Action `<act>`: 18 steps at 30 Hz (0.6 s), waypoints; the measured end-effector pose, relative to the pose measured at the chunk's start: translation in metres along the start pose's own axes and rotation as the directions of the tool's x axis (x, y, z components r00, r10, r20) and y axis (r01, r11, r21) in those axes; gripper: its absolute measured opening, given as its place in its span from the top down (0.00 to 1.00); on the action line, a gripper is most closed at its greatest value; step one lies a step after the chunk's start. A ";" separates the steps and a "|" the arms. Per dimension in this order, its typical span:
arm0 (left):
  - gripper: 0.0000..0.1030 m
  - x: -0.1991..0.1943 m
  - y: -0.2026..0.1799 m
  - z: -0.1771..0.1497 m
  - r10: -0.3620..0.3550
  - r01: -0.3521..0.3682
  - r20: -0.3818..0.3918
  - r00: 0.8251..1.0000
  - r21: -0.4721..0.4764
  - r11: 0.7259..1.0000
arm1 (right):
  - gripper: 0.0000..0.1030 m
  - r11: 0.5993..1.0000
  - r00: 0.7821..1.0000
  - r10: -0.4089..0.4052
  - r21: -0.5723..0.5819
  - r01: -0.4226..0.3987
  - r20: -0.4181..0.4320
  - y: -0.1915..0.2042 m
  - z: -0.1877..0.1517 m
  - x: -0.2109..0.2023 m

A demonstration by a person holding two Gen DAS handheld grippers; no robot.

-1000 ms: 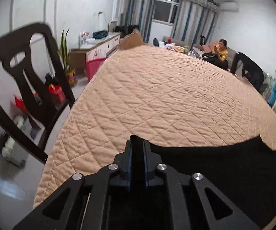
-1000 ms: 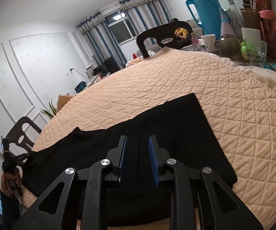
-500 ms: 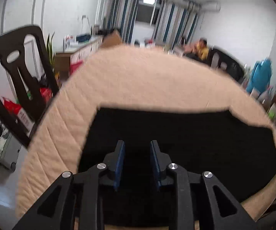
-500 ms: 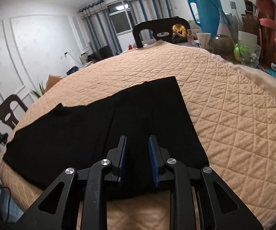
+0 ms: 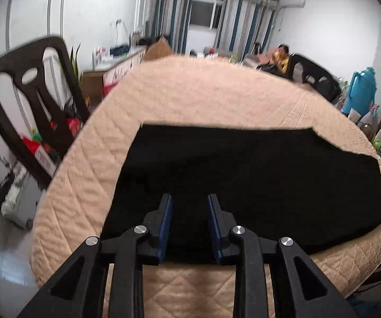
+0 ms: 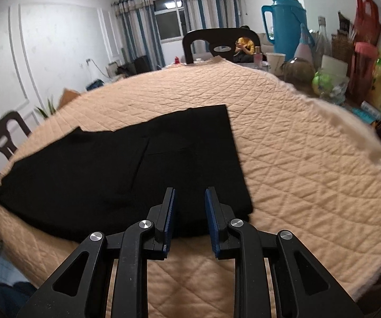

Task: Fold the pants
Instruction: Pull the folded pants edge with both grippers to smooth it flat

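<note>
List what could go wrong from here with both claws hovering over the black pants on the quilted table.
1. The left claw and right claw are open with nothing between the pads; closing too low could pinch the quilted cover along with the pants.
2. The pants lie close to the table's near edge, so a careless pull might drag them off.
3. Bottles and a blue thermos crowd the far right; a wide swing could knock them.

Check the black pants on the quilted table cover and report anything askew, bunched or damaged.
Nothing stands out. The black pants lie flat on the quilted cover, edges straight, with no bunching or damage visible. Their near edge sits close to the cover's front edge but does not hang over it. Both tools are open above them.
</note>
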State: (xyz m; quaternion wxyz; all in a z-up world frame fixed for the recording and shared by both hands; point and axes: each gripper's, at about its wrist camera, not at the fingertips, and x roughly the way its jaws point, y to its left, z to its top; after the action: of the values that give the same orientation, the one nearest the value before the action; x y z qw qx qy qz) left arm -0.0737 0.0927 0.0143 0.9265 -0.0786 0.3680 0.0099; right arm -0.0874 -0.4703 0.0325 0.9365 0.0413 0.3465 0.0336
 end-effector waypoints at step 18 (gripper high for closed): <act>0.64 0.015 -0.021 0.008 -0.061 0.061 0.014 0.998 0.011 0.998 | 0.77 0.997 0.997 0.066 0.034 -0.068 0.041 0.008 0.012 0.012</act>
State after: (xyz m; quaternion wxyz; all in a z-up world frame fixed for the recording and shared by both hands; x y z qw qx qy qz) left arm -0.0555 0.0726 0.0128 0.9294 -0.0850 0.3586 -0.0198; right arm -0.0709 -0.4618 0.0345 0.9408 0.0702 0.3265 0.0579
